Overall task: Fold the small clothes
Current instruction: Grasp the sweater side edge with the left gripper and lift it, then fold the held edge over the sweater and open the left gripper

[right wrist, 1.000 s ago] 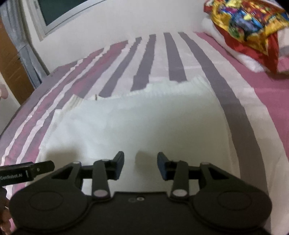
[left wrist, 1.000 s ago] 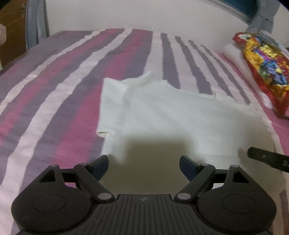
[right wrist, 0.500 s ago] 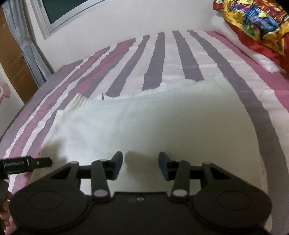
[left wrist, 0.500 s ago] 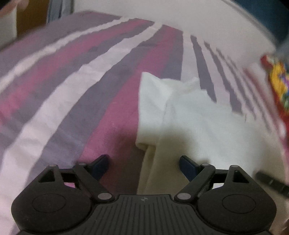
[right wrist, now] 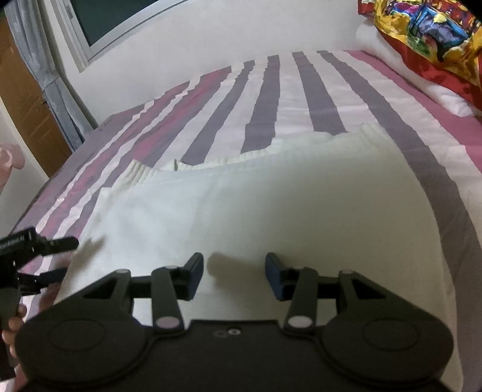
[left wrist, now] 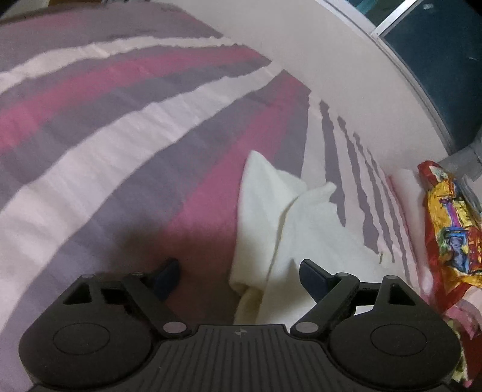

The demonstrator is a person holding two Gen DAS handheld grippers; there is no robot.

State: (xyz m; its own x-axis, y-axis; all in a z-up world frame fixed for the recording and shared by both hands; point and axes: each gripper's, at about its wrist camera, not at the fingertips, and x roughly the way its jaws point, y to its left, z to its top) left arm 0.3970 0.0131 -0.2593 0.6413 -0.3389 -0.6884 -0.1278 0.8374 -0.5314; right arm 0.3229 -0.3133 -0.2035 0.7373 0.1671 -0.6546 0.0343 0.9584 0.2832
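Jaws on both grippers stand apart, clamping nothing. On the left gripper (left wrist: 239,276) they straddle the near left edge of the white knit garment (right wrist: 256,217), where a sleeve (left wrist: 259,217) lies folded over the body. On the right gripper (right wrist: 235,277) they hover over the garment's near middle. It lies flat on the striped bed (right wrist: 271,99), ribbed collar at the far side. A colourful pillow (right wrist: 427,33) sits far right.

Bedsheet (right wrist: 271,99): pink, purple and white stripes.
Colourful pillow (right wrist: 427,33): at the bedsheet's far right edge.
Window (right wrist: 105,21): on the wall beyond the bedsheet.
Curtain (right wrist: 39,60): left of the window.
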